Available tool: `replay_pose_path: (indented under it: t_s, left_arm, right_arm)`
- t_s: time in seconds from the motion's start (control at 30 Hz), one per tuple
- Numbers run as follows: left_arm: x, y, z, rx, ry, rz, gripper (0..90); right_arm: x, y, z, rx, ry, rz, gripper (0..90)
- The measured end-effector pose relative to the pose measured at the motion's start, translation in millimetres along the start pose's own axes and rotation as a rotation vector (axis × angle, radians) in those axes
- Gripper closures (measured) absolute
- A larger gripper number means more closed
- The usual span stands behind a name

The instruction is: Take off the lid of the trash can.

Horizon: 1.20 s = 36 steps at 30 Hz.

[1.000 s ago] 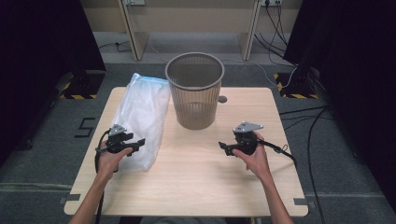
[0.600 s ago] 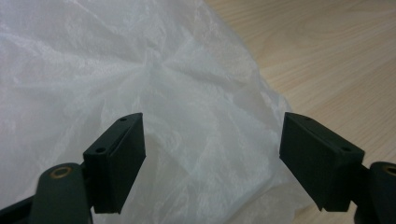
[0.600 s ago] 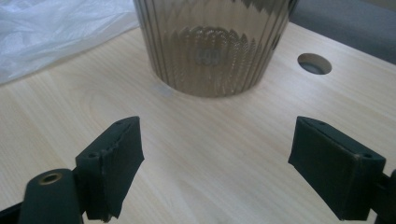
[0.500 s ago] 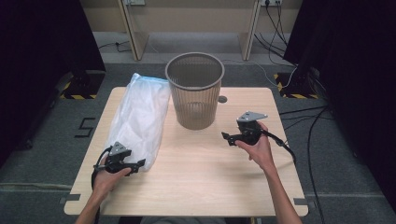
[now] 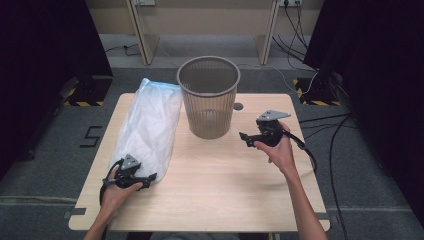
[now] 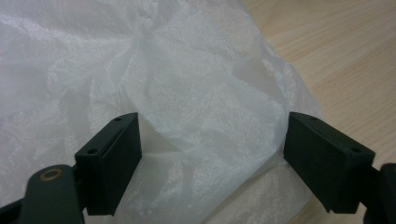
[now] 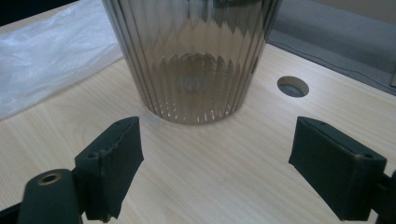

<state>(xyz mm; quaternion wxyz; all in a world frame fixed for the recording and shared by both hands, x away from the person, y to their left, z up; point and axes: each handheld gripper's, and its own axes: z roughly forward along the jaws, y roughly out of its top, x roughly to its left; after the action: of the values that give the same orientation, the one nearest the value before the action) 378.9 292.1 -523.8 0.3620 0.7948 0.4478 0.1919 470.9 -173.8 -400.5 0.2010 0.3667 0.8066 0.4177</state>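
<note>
Item: thin, translucent white plastic bag point(image 5: 150, 122), crumpled, lying lengthwise along the left side of the pale wooden table point(image 5: 215, 200), its far end beside the grey ribbed wastebasket point(image 5: 209, 95) that stands upright at the table's back middle.

Handling, as I judge it: very light, wholly limp, slick film. It will sag, slide and bunch instead of lifting as one piece, and a thin pinch may slip. The near bottom corner is the best hold, where folds stack into several layers; from my left gripper view that gathered fold point(image 6: 205, 154) lies right between my fingers.

Left gripper point(image 5: 145, 180): low at the bag's near end, fingers point(image 6: 112, 158) spread wide on either side of the film, not pressing it. Nothing held. These fingers have just been opening, with the bag's edge between them.

Right gripper point(image 5: 246, 139): in the air to the right of the wastebasket, fingers point(image 7: 114, 158) wide apart and empty, pointed at the basket's base point(image 7: 191, 93). Bare table below them; a round hole point(image 7: 293, 86) in the tabletop sits off to one side.

Changes against the earlier frames: my left hand has drawn back toward the table's near edge, from the bag's middle stretch to its near corner. My right hand has moved up and further away from me, closer to the basket. Bag and basket lie as they did.
</note>
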Motion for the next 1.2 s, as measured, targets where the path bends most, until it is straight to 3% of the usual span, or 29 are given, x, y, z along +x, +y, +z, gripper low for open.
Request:
replay_pose_path:
  t_s: [0.3, 0.6, 0.83, 1.2]
  left_arm:
    - [-0.3, 0.2, 0.6, 0.005, -0.009, 0.010, 15.0]
    - [-0.6, 0.4, 0.9, 0.009, -0.017, 0.018, 12.8]
    - [-0.8, 0.5, 0.8, 0.013, -0.020, 0.019, 12.3]
    - [-0.8, 0.5, 0.8, 0.013, -0.020, 0.019, 12.3]
  right_arm:
    - [-14.3, 22.6, -1.9, -0.007, -0.026, 0.015, 16.2]
    - [-25.7, 59.7, -9.3, -0.045, -0.060, 0.037, 16.3]
    - [-41.1, 87.3, -7.6, -0.044, -0.077, 0.066, 19.9]
    - [-46.8, 129.8, -7.8, -0.073, -0.111, 0.080, 27.3]
